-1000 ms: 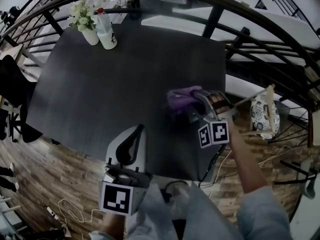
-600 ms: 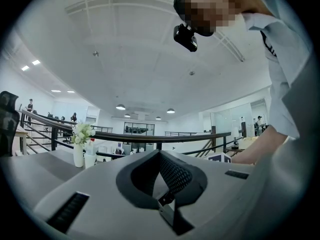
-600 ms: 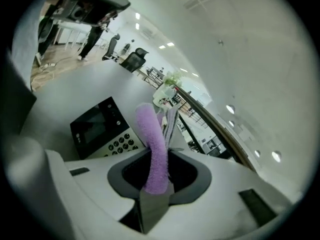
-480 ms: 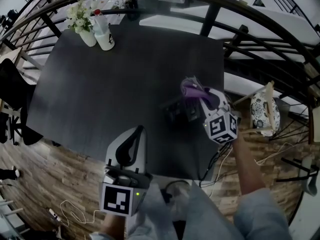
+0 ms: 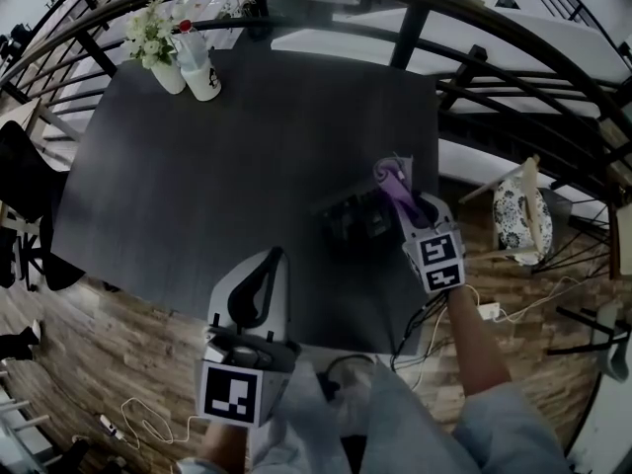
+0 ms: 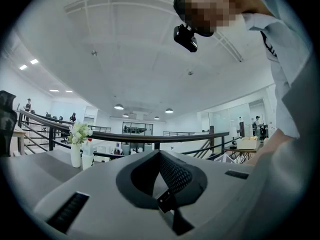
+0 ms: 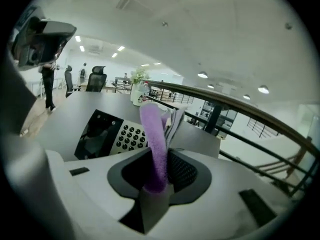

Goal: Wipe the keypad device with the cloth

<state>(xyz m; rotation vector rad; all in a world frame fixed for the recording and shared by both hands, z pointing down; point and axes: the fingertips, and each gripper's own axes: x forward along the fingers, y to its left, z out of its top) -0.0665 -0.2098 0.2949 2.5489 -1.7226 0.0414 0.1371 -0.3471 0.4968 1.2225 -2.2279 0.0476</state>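
The right gripper [image 7: 157, 181] has its jaws closed on the purple cloth [image 7: 151, 134]. Only the lower end of the cloth is clamped; the rest stands up in front of the jaws as a narrow folded strip, with a paler layer beside it. The keypad device [image 7: 110, 134] lies on the dark table [image 5: 197, 186], just in front of this gripper and to its left, below the free end of the cloth. In the right gripper view the cloth seems lifted off the keys, but I cannot tell for sure whether it touches the device.

The left gripper [image 6: 165, 200] has its jaws together with nothing between them. It points up and away, well apart from the device, so nothing holds the device in place.

In my judgement several things can go wrong.
- The device is free on a smooth top and, seen from the head, near the table edge on the right gripper's side. A sideways stroke could push it along the table, or toward that edge, instead of cleaning it.
- The cloth is a thin strip in front of the jaws. If the gripper comes down too steeply, the hard jaw tips may meet the keys before the cloth does, and could press or scratch them.
- The clamped part is small, so friction on the keys could pull the cloth out.

The flower vase [image 5: 158, 47] and the bottle [image 5: 202, 67] stand far ahead of both grippers and are not at risk.
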